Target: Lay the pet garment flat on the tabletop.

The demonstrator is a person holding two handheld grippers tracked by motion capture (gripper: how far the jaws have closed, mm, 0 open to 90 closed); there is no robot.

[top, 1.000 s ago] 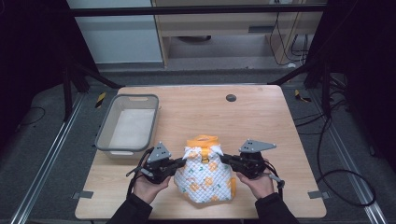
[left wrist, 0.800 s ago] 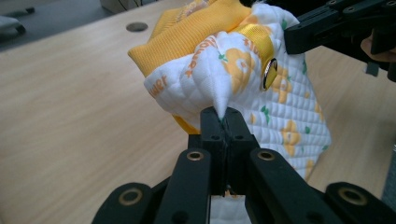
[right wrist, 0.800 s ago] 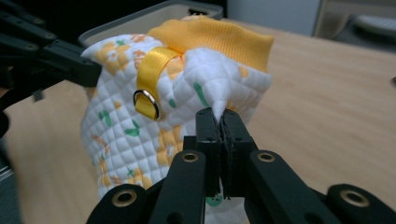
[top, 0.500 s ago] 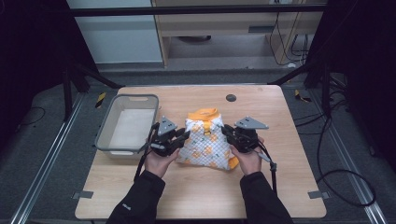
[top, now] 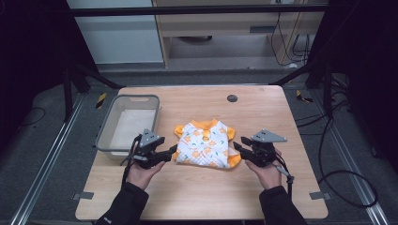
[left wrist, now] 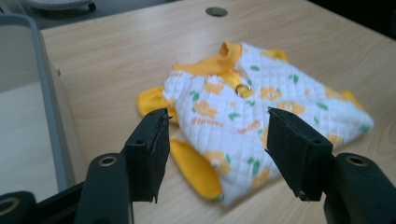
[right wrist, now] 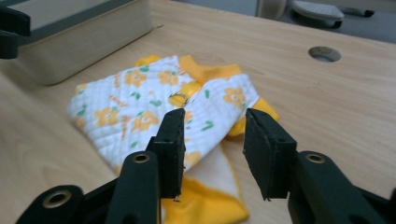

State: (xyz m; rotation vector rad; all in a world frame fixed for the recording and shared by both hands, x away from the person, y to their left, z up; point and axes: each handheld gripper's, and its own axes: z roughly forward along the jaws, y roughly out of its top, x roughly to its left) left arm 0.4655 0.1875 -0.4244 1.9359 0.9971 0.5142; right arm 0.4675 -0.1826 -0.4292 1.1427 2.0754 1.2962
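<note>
On the wooden bench point(top: 197, 197), beside a grey bin point(top: 126, 123), the folded flowered baby garment point(top: 205, 144) lies flat between my hands. My left tongs point(top: 172, 151) and right tongs point(top: 238, 144), jaws just opening, stand released at its two ends, gripping nothing.

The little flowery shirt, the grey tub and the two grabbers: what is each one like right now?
Shirt: folded, lying flat on the table, not held.
Grey tub: upright, nothing inside.
Left gripper: open, jaws just opening, beside the shirt.
Right gripper: open, jaws just opening, nothing gripped.
</note>
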